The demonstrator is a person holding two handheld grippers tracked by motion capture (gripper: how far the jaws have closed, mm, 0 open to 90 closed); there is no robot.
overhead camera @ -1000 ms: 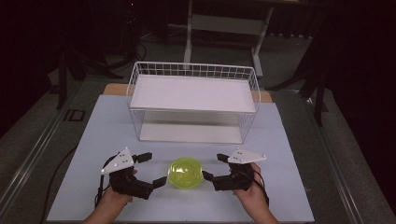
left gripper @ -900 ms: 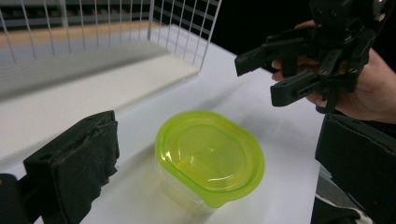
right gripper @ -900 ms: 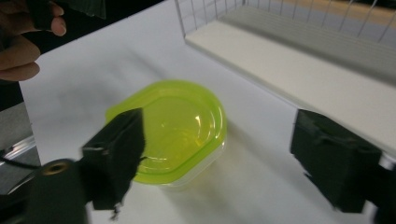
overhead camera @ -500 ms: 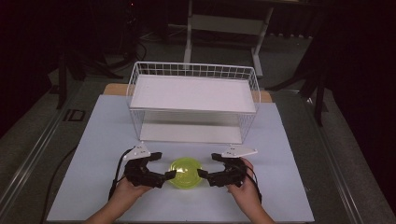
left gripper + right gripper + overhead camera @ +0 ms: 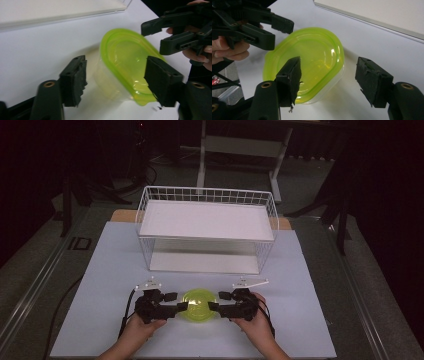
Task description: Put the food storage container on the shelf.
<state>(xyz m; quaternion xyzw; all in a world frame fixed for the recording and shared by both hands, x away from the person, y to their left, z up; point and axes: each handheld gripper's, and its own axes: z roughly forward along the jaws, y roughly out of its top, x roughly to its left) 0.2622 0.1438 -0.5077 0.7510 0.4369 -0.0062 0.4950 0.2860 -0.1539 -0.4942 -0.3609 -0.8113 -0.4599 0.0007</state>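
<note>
Two grippers are closing in on the lidded container (image 5: 199, 305), which is sitting low in the middle of the high view, in front of the wire basket (image 5: 207, 227). I am narrowing my left gripper (image 5: 115, 82) around its near edge, one pad lying over the green lid (image 5: 125, 60); my right gripper (image 5: 334, 82) is narrowing too, jaws straddling the opposite rim, neither pinching yet. If I am squeezing unevenly, the light tub may be tipping or skidding away.
</note>
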